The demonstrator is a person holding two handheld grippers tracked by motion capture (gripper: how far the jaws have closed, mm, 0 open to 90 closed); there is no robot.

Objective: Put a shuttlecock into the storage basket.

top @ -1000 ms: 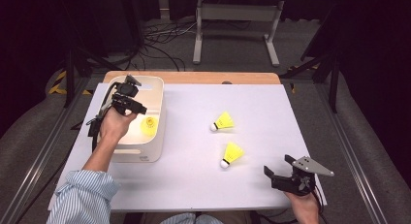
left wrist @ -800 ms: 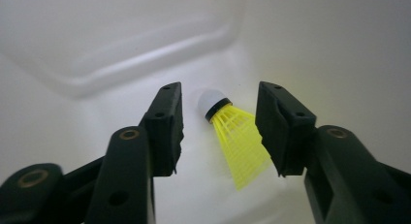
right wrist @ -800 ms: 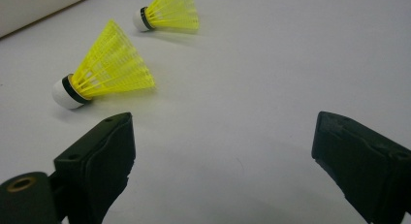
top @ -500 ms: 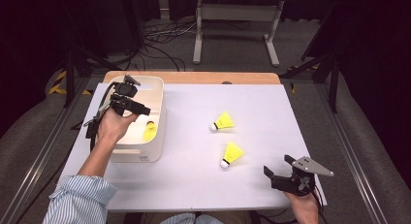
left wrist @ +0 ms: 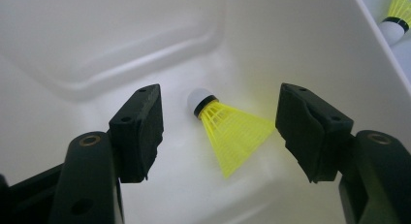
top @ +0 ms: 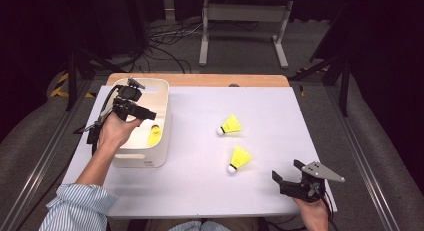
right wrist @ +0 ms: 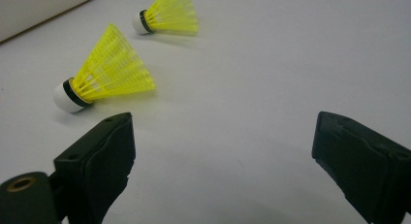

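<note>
resting on your white surface (top: 200, 191): bin (top: 162, 141), shuttlecocks; dark room, cables behind. left hand-held gripper (top: 150, 114) just opening, empty; right hand-held gripper (top: 287, 177) wide, empty.

The white bin (left wrist: 291, 30) looks like smooth, slightly glossy plastic. The shuttlecock (left wrist: 228, 129) inside it has a yellow plastic mesh skirt and a matt white cap. The left tool (left wrist: 220, 132) has matt black pads. The desk (top: 280, 116) top is matt white, edged in wood.
</note>
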